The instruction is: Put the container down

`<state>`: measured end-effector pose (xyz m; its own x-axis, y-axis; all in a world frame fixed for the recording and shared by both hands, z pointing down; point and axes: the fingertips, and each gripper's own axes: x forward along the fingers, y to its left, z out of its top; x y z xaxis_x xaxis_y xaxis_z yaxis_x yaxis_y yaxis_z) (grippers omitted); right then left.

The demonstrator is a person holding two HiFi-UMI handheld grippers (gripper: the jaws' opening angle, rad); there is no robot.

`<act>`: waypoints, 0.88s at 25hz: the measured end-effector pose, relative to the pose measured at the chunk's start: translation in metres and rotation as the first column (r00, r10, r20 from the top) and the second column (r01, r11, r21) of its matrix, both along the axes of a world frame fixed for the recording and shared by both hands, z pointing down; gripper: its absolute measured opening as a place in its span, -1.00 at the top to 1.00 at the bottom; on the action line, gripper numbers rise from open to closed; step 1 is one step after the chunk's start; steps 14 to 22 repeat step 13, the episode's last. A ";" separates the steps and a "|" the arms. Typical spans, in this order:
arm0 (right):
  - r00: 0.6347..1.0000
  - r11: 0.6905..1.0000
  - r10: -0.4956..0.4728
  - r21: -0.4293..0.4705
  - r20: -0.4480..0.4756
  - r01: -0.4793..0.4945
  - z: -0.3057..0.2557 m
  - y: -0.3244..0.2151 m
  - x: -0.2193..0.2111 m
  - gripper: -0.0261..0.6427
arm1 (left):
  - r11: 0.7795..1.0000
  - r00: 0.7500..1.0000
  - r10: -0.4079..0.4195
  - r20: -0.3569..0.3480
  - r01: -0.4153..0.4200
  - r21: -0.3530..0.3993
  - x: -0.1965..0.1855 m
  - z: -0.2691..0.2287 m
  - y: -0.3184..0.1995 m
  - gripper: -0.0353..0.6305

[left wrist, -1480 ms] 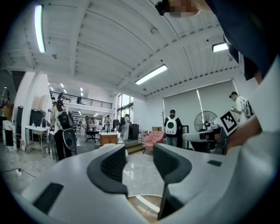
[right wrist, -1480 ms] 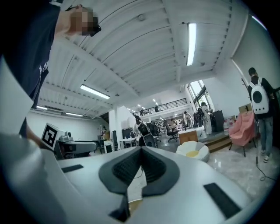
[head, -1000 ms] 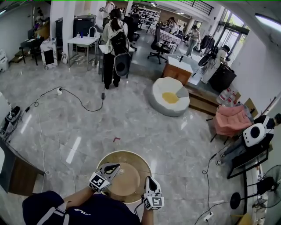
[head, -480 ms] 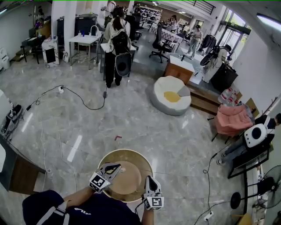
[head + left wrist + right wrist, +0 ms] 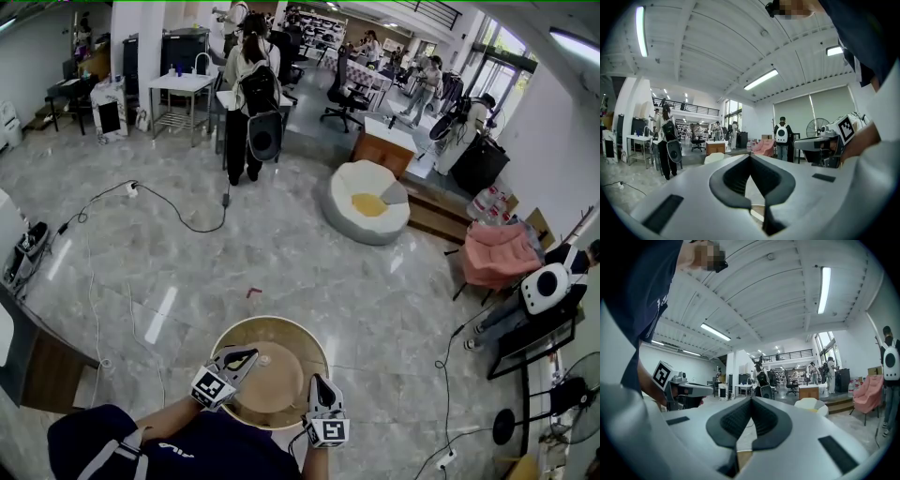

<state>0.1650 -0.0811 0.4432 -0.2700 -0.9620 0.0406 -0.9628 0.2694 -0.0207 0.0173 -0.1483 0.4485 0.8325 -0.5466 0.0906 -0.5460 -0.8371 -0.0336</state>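
In the head view a round tan container (image 5: 274, 375) hangs above the marble floor, close in front of me. My left gripper (image 5: 246, 357) is shut on its left rim and my right gripper (image 5: 319, 382) is shut on its near right rim. Looking along the left gripper (image 5: 750, 158), its dark pads (image 5: 733, 180) meet, with a sliver of the tan container (image 5: 758, 212) showing low between them. The right gripper (image 5: 751, 399) looks the same, with a tan strip of the container (image 5: 743, 459) below its closed pads (image 5: 766, 423).
A black cable (image 5: 178, 220) and a small red item (image 5: 250, 292) lie on the floor ahead. Farther off are a white beanbag (image 5: 367, 203), a person with a backpack (image 5: 249, 94), a pink chair (image 5: 495, 255) and a fan (image 5: 562, 396). Dark furniture (image 5: 42, 370) stands close at my left.
The head view has drifted slightly, so the room sits a little lower in frame. Both grippers and the container keep their places.
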 end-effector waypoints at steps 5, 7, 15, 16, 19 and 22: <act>1.000 1.000 0.002 0.001 -0.001 -0.002 -0.002 0.001 -0.002 0.84 | 1.000 1.000 -0.005 0.004 0.005 0.004 -0.003 -0.001 0.001 0.82; 1.000 1.000 -0.001 -0.003 -0.008 0.000 -0.003 0.001 -0.003 0.84 | 1.000 1.000 -0.006 0.005 0.006 0.004 -0.004 -0.002 0.001 0.82; 1.000 1.000 0.010 -0.004 -0.023 -0.010 -0.001 0.001 0.002 0.84 | 1.000 1.000 0.000 -0.020 0.000 -0.018 -0.004 -0.001 0.002 0.82; 1.000 1.000 0.010 -0.004 -0.023 -0.010 -0.001 0.001 0.002 0.84 | 1.000 1.000 0.000 -0.020 0.000 -0.018 -0.004 -0.001 0.002 0.82; 1.000 1.000 0.010 -0.004 -0.023 -0.010 -0.001 0.001 0.002 0.84 | 1.000 1.000 0.000 -0.020 0.000 -0.018 -0.004 -0.001 0.002 0.82; 1.000 1.000 0.010 -0.004 -0.023 -0.010 -0.001 0.001 0.002 0.84 | 1.000 1.000 0.000 -0.020 0.000 -0.018 -0.004 -0.001 0.002 0.82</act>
